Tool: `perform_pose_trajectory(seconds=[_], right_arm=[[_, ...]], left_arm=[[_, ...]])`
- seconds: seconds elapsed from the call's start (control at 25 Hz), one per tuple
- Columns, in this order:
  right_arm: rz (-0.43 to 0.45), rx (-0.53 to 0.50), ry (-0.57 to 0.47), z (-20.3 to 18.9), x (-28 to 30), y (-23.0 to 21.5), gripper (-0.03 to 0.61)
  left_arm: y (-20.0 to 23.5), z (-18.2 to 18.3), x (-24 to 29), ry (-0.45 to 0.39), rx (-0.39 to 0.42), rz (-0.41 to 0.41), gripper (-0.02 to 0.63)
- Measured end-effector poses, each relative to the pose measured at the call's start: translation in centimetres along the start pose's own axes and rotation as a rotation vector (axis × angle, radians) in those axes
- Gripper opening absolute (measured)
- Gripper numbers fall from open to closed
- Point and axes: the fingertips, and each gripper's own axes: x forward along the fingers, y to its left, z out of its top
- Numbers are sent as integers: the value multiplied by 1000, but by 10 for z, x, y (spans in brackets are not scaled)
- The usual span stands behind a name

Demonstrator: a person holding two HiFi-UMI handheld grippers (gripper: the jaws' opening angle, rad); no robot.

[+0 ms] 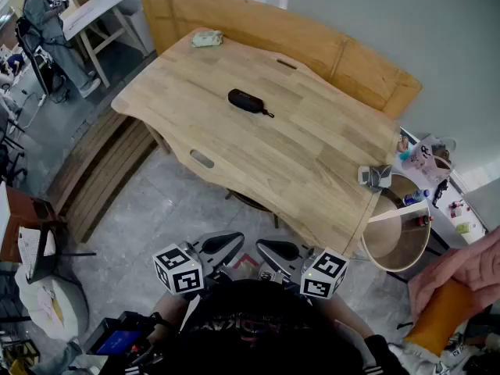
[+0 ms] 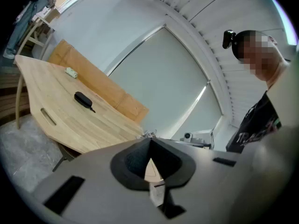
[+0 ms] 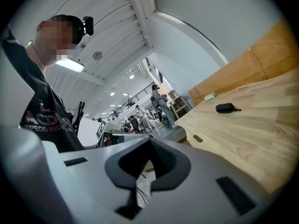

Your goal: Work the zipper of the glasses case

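Progress: none yet, all zip work left | glasses case (image 1: 246,100) mid table (image 1: 328,162), well apart from both grippers | L gripper (image 1: 221,248) + R gripper (image 1: 279,251): jaws together, empty, near body

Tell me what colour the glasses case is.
The case is black; clearest in the head view.

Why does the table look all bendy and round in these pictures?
Head view: the wide lens bows the table edges. Left gripper view: the corners go black and the table curves. Right gripper view: the glasses case looks tiny but sharp.
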Motion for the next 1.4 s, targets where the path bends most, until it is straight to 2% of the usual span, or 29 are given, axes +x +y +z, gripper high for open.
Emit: perform_pose_trajectory(seconds=[0.48,0.92,1.4], right_arm=[[-9,9,-1,-2,-2,-1,14],[36,21,-11,1,-2,5,15],[31,24,-6,2,19,10,15]], left_arm=[[-2,-2,1,0,-9,-5,11],[-3,-2,0,-4,-17,-4,12],[7,6,-20,-24,-24,-2,11]])
